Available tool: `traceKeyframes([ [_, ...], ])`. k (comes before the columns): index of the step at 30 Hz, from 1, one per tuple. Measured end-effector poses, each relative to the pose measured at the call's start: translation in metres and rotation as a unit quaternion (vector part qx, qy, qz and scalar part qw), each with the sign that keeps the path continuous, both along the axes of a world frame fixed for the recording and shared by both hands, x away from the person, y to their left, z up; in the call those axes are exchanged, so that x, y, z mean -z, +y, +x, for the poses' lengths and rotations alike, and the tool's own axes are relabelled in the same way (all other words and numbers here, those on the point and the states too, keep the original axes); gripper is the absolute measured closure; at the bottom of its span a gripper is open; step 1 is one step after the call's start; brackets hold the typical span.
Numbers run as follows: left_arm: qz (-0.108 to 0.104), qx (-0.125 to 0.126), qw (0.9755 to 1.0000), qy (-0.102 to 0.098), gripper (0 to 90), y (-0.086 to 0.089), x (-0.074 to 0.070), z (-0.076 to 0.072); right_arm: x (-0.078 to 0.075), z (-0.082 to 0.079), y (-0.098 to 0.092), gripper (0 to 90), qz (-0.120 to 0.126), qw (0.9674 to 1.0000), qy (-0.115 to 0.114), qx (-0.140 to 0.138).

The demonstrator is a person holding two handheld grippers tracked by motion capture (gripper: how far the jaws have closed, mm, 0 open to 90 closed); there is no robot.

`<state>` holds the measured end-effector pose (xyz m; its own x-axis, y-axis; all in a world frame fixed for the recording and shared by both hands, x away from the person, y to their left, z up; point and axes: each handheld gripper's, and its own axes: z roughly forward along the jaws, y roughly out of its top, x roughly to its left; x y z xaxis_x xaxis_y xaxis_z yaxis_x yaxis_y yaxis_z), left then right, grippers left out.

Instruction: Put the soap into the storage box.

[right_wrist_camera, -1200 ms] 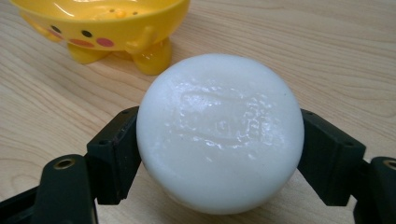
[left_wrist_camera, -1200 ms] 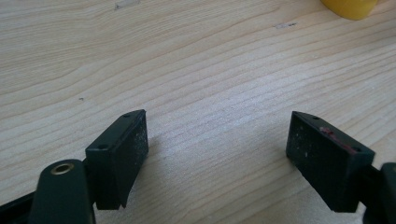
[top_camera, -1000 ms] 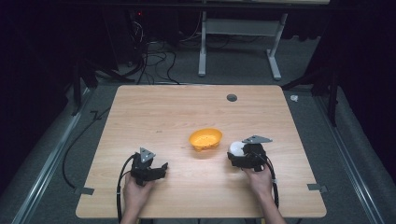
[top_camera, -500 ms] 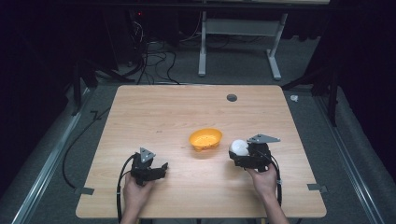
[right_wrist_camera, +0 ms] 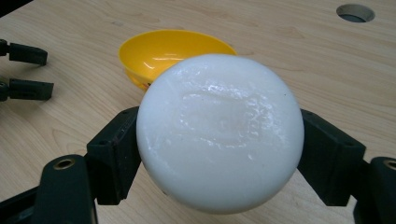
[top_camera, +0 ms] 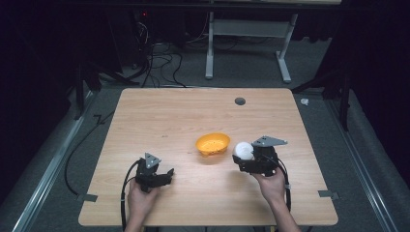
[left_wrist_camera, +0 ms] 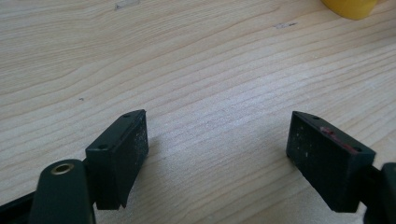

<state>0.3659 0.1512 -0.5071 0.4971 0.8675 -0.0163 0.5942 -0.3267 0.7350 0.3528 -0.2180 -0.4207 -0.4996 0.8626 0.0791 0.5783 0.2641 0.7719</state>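
Observation:
A yellow bowl (top_camera: 212, 143) sits near the middle of the wooden table (top_camera: 193, 111); it appears again in the right gripper view (right_wrist_camera: 173, 49), just beyond the held object. My right gripper (top_camera: 241, 155) is shut on a white round ball (right_wrist_camera: 219, 133), its jaws pressing on both sides, and holds it above the table to the right of the bowl. The ball (top_camera: 243, 150) appears as a white blob at the gripper's tip. My left gripper (top_camera: 167, 175) rests low at the front left with its jaws wide open and nothing between its fingers (left_wrist_camera: 119, 154).
A round cable hole (top_camera: 240, 101) lies in the table's far right part. The yellow bowl's edge (left_wrist_camera: 350, 7) is far ahead of the left gripper. Table legs and cables stand on the floor behind. Grey tape tabs (top_camera: 329, 195) mark the front corners.
The right gripper has risen a little with the white ball in it and edged toward the bowl. The left gripper has stayed put.

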Motion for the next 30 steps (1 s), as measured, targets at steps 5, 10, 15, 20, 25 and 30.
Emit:
traceKeyframes([
  [5,0.000,0.000,1.0000,0.000,21.1,0.000,0.000,0.000,-0.004,0.000,0.003,23.5,0.009,0.9999,-0.003,-0.008],
  [10,0.000,0.001,1.0000,0.000,21.1,0.000,0.000,0.000,-0.008,0.002,0.006,23.5,0.013,0.9998,-0.008,-0.014],
  [15,0.000,0.001,1.0000,0.000,21.0,0.000,0.000,0.000,-0.012,0.003,0.012,23.5,0.013,0.9996,-0.011,-0.023],
  [20,-0.001,0.001,1.0000,0.000,21.1,0.000,0.000,0.000,-0.017,0.008,0.016,23.5,0.018,0.9993,-0.015,-0.029],
  [25,0.000,0.001,1.0000,0.000,21.0,0.000,0.000,0.000,-0.023,0.011,0.022,23.5,0.019,0.9990,-0.016,-0.036],
  [30,-0.001,0.002,1.0000,0.000,21.0,0.000,0.000,0.000,-0.025,0.016,0.027,23.5,0.017,0.9988,-0.017,-0.044],
])
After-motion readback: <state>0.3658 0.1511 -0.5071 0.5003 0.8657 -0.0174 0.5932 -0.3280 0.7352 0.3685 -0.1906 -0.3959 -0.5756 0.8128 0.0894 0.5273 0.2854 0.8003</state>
